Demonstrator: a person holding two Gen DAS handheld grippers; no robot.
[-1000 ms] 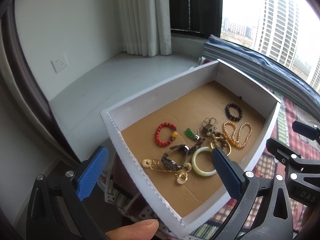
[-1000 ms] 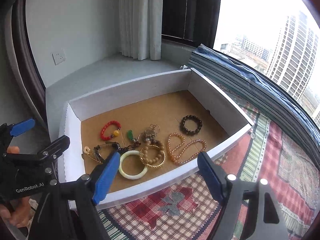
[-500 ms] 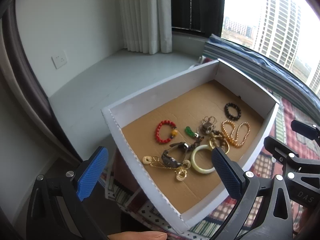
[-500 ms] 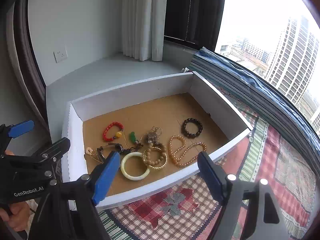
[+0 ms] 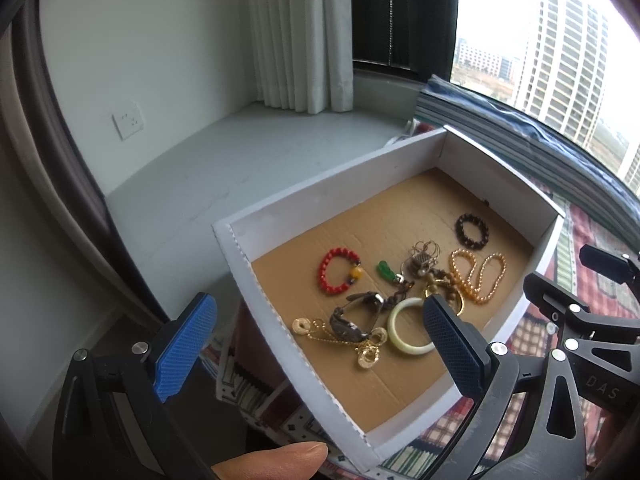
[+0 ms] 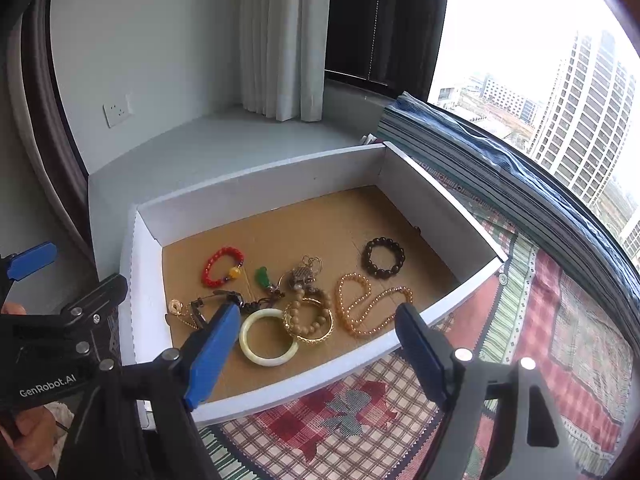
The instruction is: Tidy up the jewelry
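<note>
A white cardboard box (image 5: 340,204) (image 6: 256,196) with a brown floor holds the jewelry. In it lie a red bead bracelet (image 5: 323,278) (image 6: 208,276), a green pendant (image 5: 385,271) (image 6: 262,278), a dark bead bracelet (image 5: 460,232) (image 6: 367,258), a golden bead necklace (image 5: 476,298) (image 6: 344,308), a pale jade bangle (image 5: 394,332) (image 6: 245,336), a gold bangle (image 6: 316,334), a watch (image 5: 352,326) and a gold chain (image 5: 368,354). My left gripper (image 5: 320,344) hangs open above the box's near left corner. My right gripper (image 6: 316,350) is open over the front wall. Neither holds anything.
The box rests on a red plaid cloth (image 6: 560,340) beside a grey window ledge (image 5: 200,176). Folded striped bedding (image 6: 480,152) lines the window behind it. White curtains (image 5: 296,40) hang at the back. A thumb (image 5: 272,460) shows at the lower edge of the left wrist view.
</note>
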